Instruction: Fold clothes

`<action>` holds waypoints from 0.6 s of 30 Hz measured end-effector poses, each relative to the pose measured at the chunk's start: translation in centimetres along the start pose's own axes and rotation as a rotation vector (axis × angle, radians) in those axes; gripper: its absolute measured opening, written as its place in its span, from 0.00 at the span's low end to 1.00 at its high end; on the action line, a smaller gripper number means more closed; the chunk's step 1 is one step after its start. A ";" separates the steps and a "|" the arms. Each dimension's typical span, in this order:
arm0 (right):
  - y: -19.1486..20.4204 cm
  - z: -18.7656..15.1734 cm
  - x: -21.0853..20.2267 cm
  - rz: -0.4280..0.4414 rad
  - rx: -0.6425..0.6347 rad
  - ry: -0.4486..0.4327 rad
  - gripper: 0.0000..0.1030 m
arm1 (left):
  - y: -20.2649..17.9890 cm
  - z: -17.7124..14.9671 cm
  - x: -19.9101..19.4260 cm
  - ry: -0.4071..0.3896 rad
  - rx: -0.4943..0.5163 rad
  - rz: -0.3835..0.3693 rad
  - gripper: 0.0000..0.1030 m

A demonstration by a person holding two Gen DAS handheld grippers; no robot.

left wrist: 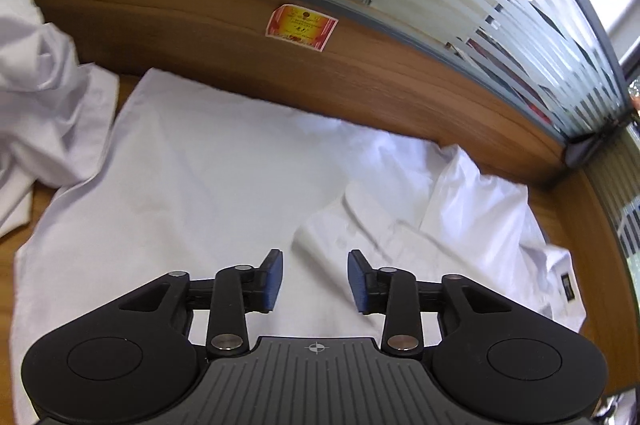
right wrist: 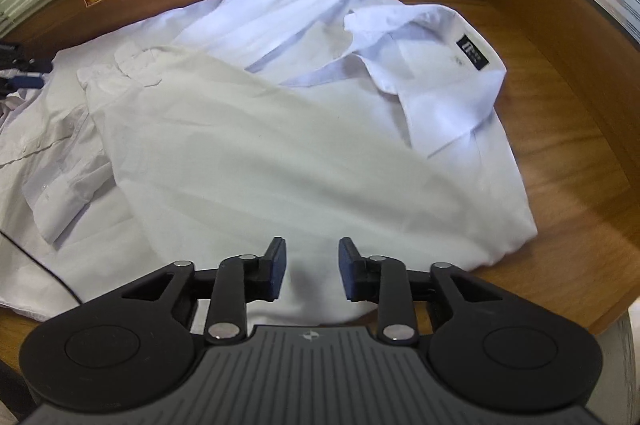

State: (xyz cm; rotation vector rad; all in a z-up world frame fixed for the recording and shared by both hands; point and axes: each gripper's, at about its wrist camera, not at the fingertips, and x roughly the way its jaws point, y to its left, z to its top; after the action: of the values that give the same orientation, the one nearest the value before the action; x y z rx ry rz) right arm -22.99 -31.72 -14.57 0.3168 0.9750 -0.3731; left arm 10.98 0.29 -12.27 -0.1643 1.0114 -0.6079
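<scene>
A white collared shirt (right wrist: 280, 145) lies on the wooden desk, partly folded, one side laid over its middle. Its collar (right wrist: 444, 77) with a black neck label (right wrist: 472, 53) points to the far right. In the left wrist view the same shirt (left wrist: 192, 185) spreads flat, its cuffed sleeve (left wrist: 360, 221) lying across the right half. My left gripper (left wrist: 315, 279) hovers over the cloth, open, with nothing between its blue pads. My right gripper (right wrist: 312, 275) is open too, above the shirt's near edge, holding nothing.
A crumpled pile of other white clothes (left wrist: 40, 97) sits at the far left. A wooden partition wall (left wrist: 280, 65) with a red and yellow sticker (left wrist: 302, 27) and striped glass above it closes off the back. Bare desk (right wrist: 560, 165) lies right of the shirt.
</scene>
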 end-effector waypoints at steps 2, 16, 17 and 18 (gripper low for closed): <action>-0.5 0.4 0.6 0.009 -0.036 0.015 0.38 | 0.1 -1.0 -1.2 0.021 0.011 0.004 0.40; -2.0 -0.1 -1.8 0.192 -0.458 0.070 0.41 | 1.3 -13.4 -10.1 0.126 0.056 0.027 0.47; -1.9 -0.4 -1.8 0.203 -0.489 0.077 0.43 | 1.4 -14.3 -10.5 0.128 0.054 0.035 0.49; -1.8 -0.7 -1.8 0.216 -0.519 0.083 0.43 | 1.5 -15.2 -10.9 0.126 0.051 0.043 0.51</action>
State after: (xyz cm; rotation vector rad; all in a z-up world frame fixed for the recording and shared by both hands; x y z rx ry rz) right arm -25.21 -32.73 -13.52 -0.0374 1.0696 0.0959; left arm -5.20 9.65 -12.89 -0.0594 1.1174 -0.6097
